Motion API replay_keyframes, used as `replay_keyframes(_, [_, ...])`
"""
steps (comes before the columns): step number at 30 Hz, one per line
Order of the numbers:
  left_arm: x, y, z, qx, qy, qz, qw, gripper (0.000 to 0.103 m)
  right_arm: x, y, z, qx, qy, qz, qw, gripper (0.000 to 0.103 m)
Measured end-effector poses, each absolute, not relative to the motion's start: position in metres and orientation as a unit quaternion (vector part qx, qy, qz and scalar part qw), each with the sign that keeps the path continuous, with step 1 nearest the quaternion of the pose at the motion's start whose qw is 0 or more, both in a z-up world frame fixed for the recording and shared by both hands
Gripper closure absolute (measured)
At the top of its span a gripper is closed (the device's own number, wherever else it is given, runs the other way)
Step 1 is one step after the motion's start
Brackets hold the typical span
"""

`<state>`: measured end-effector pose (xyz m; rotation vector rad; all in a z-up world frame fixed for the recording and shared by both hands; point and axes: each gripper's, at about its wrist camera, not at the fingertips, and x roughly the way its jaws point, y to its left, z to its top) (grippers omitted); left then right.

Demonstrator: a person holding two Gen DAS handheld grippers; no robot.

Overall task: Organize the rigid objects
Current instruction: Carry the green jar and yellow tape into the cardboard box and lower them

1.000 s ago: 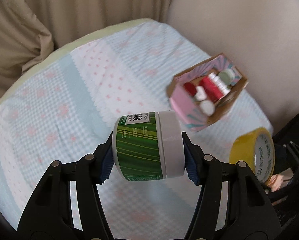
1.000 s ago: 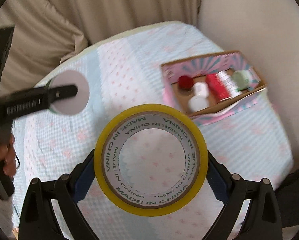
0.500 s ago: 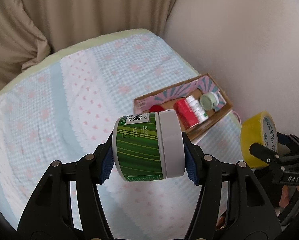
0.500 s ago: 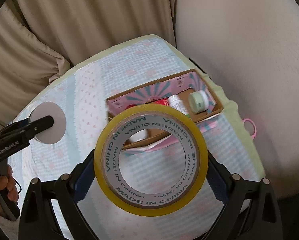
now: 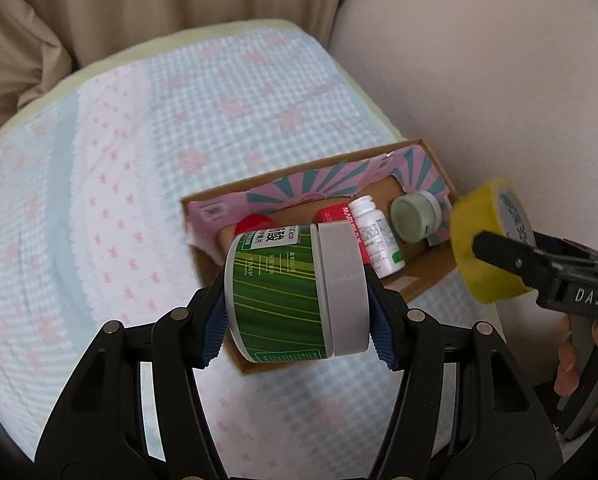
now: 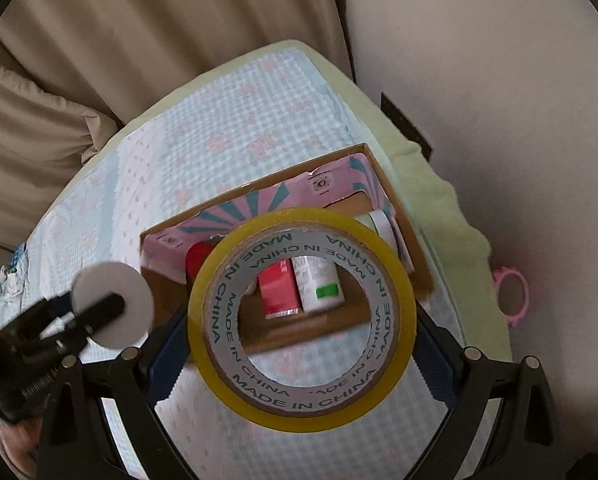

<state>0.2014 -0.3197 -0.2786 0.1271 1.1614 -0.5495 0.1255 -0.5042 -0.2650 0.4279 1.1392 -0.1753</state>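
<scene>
The green jar (image 5: 283, 296) lies on its side in the left gripper (image 5: 297, 320), whose jaws are clamped on its base and its white lid, so its long axis runs across the view from 9 to 3 o'clock with the lid toward 3; it hangs in the air over the near left corner of the cardboard box (image 5: 435, 276). The tape roll (image 6: 301, 316) is clenched by the right gripper (image 6: 301, 344) across its rim, its open core facing the camera (the printed ring reads plainly), so its axis points forward and down at the box. Inside the box already lie a red packet (image 6: 279, 292), a white bottle (image 6: 319, 284), a pale green jar (image 5: 413, 218) and a red cap (image 5: 251, 224). So, in my judgement, the sorting is well advanced: four things are stowed, and two are carried but not yet set in. The box rests on a checked blanket (image 5: 219, 112) on a bed, toward 2 o'clock, near the wall (image 5: 479, 60).
</scene>
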Motion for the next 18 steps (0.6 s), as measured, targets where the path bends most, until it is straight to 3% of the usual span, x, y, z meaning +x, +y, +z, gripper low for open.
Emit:
replay_keyframes(8, [0.23,-0.358,-0.336,0.089,0.573,-0.252,0.774,0.047,0.172,-0.514,-0.319,0.224,0.556,-0.053,0.798,0.007])
replay_keyframes(18, [0.24,-0.373,-0.358,0.128,0.585,-0.253,0.76,0.048,0.189,-0.517,-0.354,0.287,0.562,-0.015,0.776,0.006])
